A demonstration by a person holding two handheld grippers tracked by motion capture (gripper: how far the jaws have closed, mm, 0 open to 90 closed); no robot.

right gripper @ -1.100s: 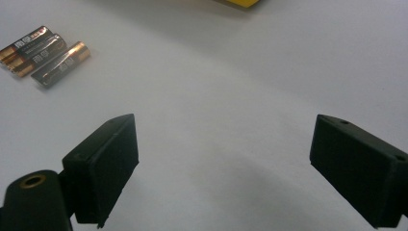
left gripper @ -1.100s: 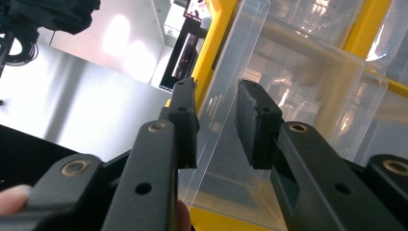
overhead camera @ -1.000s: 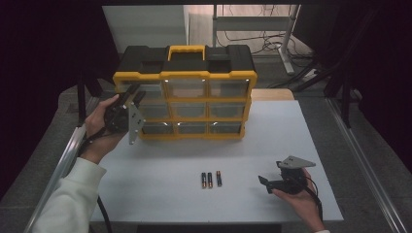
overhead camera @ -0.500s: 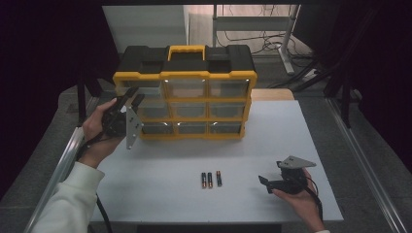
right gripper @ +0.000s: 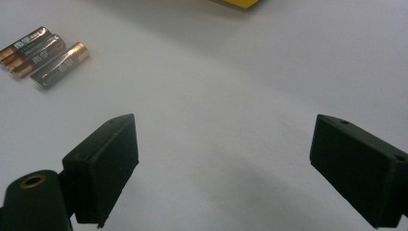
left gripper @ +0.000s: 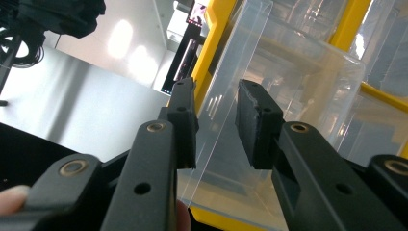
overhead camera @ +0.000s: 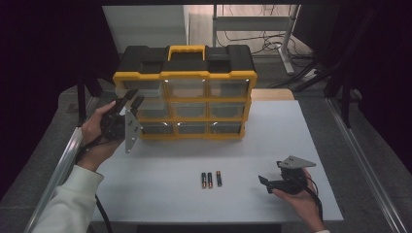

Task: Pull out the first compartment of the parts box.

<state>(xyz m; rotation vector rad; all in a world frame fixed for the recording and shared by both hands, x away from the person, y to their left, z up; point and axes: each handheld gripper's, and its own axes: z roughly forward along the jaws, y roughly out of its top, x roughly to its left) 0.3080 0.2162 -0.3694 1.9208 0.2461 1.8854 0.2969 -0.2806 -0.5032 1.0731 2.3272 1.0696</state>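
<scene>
White table (overhead camera: 160,165) carries the organizer (overhead camera: 184,92) at its far edge. My left gripper (left gripper: 216,125) straddles a clear drawer (left gripper: 269,96) wall, seemingly not yet clenched; I should squeeze, then pull straight. My right gripper (right gripper: 221,168) rests released near the batteries (right gripper: 41,55).

The drawer (left gripper: 288,96) is seen as clear, glossy plastic, framed by smooth yellow plastic. The fingers (left gripper: 185,122) are matt black, the surface (right gripper: 231,96) smooth and matt white. The batteries (right gripper: 41,55) are glossy metal.

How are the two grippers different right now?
The left gripper is raised at the left end of the yellow and black drawer box, while the right gripper sits low over the white table near three batteries. The left gripper's jaws stand narrowly apart around a clear plastic drawer; the right gripper's jaws gape wide with nothing between them. Both are black, hand-held, and carry a grey plate.
</scene>
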